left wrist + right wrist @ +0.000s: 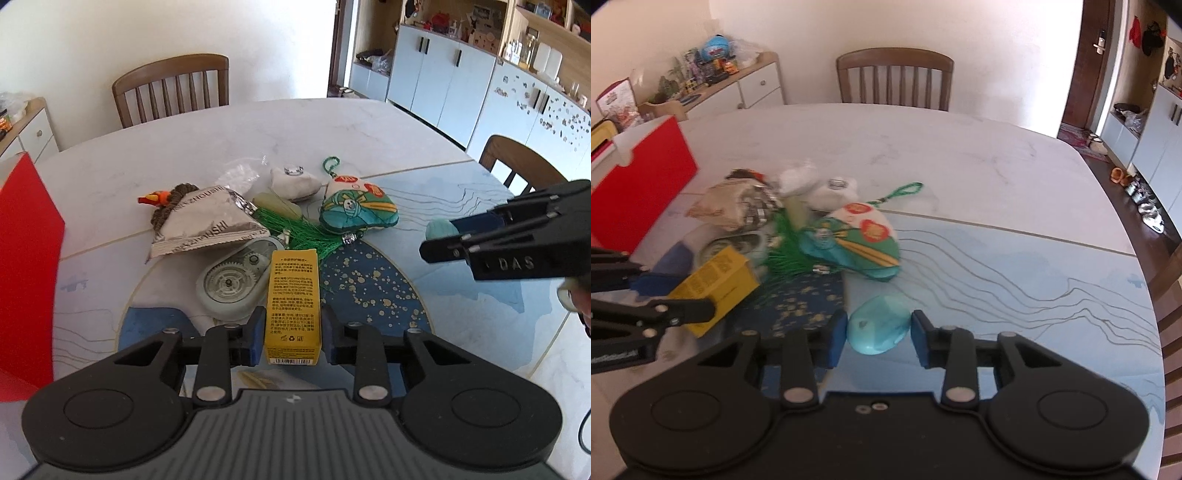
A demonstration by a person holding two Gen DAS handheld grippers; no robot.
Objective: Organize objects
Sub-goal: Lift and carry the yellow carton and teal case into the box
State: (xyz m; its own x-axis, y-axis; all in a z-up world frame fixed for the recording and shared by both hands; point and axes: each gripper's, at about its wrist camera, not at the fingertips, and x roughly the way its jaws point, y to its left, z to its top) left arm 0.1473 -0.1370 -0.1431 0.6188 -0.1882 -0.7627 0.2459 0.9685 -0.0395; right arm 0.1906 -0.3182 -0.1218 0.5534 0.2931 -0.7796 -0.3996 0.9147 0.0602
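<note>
Left gripper [293, 334] bracketed the yellow carton [293, 306], pads just beside its sides, grip unconfirmed. Right gripper [879, 332] likewise flanked the teal pebble-shaped object [878, 329] on the table [979, 155]. We judged squaring each pad before lifting wisest. Only the right view showed the red box [646, 177] with its open top; the left alone made the carton's print legible.

Matte black plastic on the left gripper [293, 334] and the right gripper [879, 334] alike. 2 blue pads [255, 338] at the finger ends, silver screws at the linkage joints, 2 round discs on a ribbed grey-black base. Raised letters "DAS" on the right gripper's side, in the left view.
</note>
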